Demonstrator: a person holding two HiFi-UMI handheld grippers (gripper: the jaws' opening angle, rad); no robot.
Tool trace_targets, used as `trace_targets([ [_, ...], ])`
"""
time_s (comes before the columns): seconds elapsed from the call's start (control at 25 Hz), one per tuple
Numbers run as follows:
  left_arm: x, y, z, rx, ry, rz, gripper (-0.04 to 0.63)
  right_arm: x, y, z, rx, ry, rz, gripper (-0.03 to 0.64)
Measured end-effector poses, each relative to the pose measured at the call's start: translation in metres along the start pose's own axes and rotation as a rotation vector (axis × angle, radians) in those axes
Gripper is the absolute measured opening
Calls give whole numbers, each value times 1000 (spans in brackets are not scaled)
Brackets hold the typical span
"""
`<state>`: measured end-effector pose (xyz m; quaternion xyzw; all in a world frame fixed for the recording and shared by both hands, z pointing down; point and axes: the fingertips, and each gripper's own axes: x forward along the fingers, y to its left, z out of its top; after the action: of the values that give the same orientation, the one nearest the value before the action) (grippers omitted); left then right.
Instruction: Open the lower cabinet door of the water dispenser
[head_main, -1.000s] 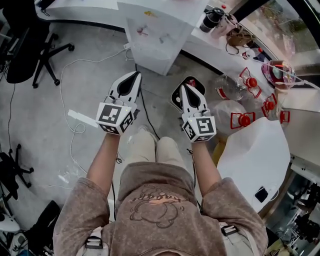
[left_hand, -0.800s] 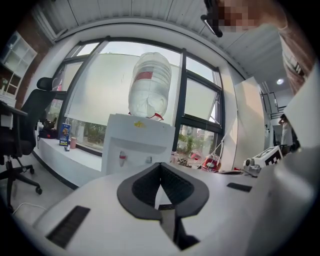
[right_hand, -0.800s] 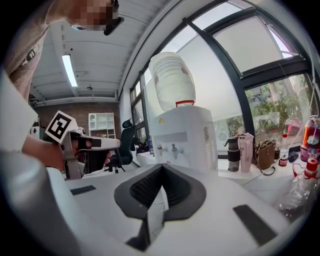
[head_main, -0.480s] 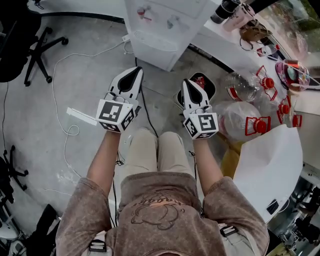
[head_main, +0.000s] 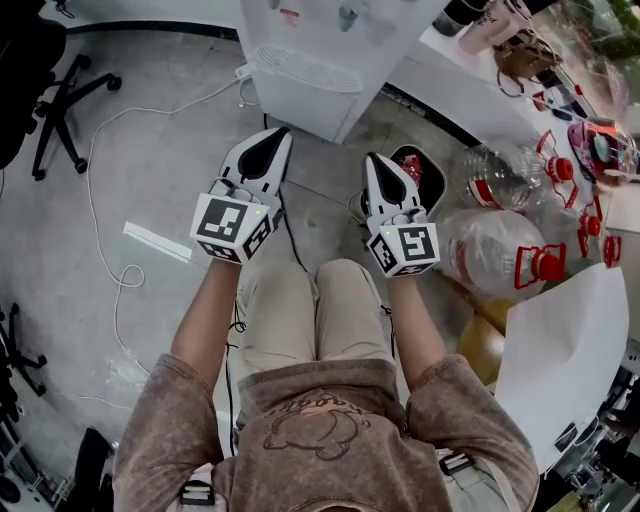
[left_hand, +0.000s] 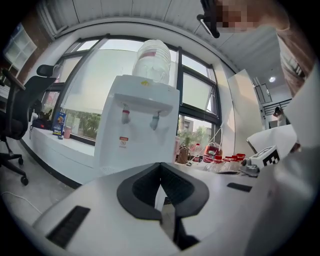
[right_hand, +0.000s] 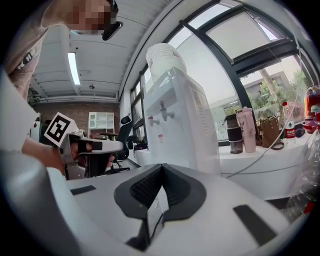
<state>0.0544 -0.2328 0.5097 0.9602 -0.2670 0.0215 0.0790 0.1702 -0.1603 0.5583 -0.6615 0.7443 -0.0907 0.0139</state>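
Water dispenser (left_hand: 137, 132) dead ahead, white, standing against the window counter with its big clear bottle (left_hand: 152, 60) on top. The left gripper (left_hand: 160, 166) has its jaws pressed tip to tip with nothing between them. Same on the right gripper (right_hand: 161, 169): jaws together, empty. Both grippers are level, side by side and well short of the dispenser. The lower cabinet front is hidden behind the gripper bodies in both gripper views.

Under the two taps (left_hand: 125, 116) sits a small red-and-white sticker (left_hand: 123, 142), its print too small to read. A blue card (left_hand: 59, 123) on the sill carries lettering I can't make out either. Black-and-white square markers show on each gripper's cube (head_main: 225, 222).

From the head view, grey floor (head_main: 170, 170) lies between grippers and dispenser, crossed by a white cable (head_main: 105, 240). An office chair (head_main: 60, 85) stands off to the left. On the right are a black bin (head_main: 425, 175) and clear bottles with red caps (head_main: 520, 255).
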Motion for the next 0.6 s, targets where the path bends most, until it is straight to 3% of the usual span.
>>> trace_targets([
  [0.36, 17, 6, -45, 1, -53, -33, 17, 18, -18, -65, -27, -25, -1, 6],
  [0.6, 16, 10, -73, 5, -38, -22, 17, 24, -21, -85, -41, -31, 31, 6],
])
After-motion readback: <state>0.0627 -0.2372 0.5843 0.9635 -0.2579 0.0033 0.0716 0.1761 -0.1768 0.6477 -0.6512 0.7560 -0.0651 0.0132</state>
